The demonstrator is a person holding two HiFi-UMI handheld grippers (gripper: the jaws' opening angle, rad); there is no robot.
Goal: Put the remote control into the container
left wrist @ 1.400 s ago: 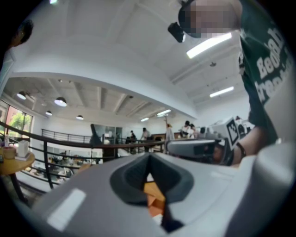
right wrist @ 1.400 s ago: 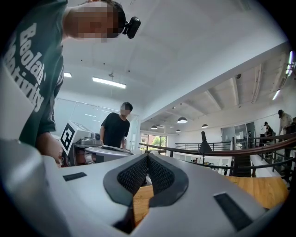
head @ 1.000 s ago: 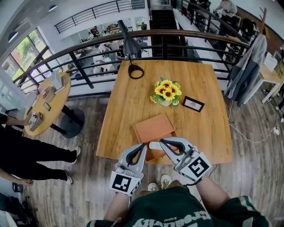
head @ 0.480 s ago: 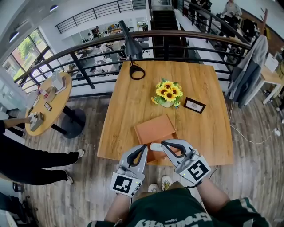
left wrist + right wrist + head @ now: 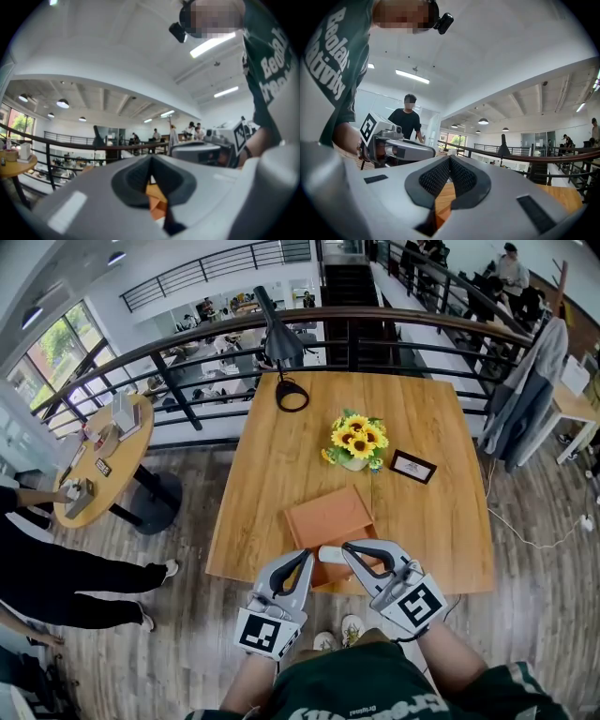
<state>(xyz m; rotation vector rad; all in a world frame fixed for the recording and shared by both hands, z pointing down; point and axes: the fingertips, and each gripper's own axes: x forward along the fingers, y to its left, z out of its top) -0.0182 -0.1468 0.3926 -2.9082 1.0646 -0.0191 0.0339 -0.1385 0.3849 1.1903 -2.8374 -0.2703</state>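
Both jaw pairs pressed together, empty: left gripper point(image 5: 302, 559) and right gripper point(image 5: 349, 547) low centre, flanking a pale oblong, likely the remote control point(image 5: 329, 554), at the orange container's point(image 5: 323, 514) near edge; whether inside, cannot tell.

the left tongs point(image 5: 151, 160) are closed tip to tip, an orange surface point(image 5: 157, 206) showing below them.
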